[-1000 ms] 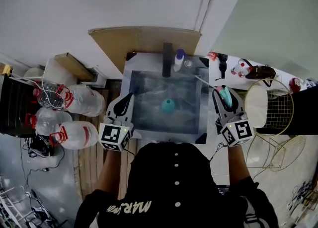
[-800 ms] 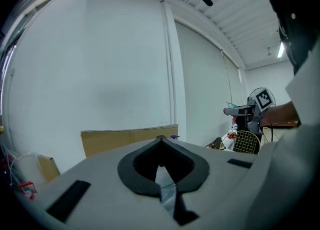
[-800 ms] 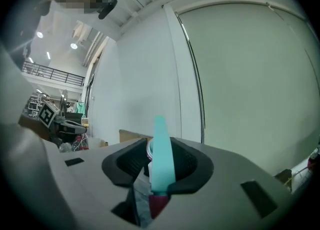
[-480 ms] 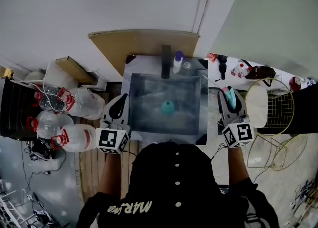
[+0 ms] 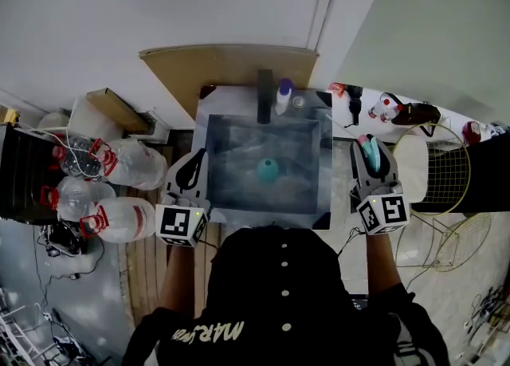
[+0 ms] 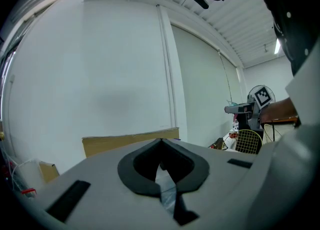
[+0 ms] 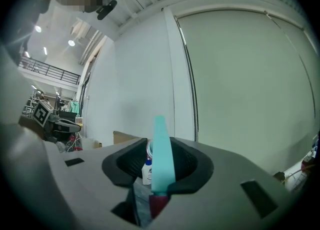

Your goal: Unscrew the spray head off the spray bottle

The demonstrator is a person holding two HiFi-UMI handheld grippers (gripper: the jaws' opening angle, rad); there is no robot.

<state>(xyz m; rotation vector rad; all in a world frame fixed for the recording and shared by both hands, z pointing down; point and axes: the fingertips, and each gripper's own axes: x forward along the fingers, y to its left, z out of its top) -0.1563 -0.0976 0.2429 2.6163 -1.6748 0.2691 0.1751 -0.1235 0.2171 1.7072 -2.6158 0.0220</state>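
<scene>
Since the head camera looks steeply down, the table (image 5: 231,197) reads as a dark glossy square mid-frame. A cardboard sheet (image 5: 231,65) stands at its 12 o'clock edge, against the wall. On the floor at 9 o'clock: water jugs (image 5: 127,163) with red fittings. At 3 o'clock: wire basket (image 5: 442,177).

At the table's 8 o'clock edge, the left claw (image 5: 197,163) has its jaws together, nothing between them.

Off the 4 o'clock side, the right claw (image 5: 369,147) points to 12 with its jaws clamped on the spray head (image 5: 371,155). That's a teal piece with a pink-red part, standing up between the pads in the right gripper view. It's well apart from its bottle.

The teal bottle (image 5: 268,169) sits near table centre, looks upright, alone, touched by neither claw.

At the table's 12 o'clock edge there's a dark upright block (image 5: 264,95). A small white bottle (image 5: 283,97) with a purple cap is just beside it, at its 3 o'clock.
</scene>
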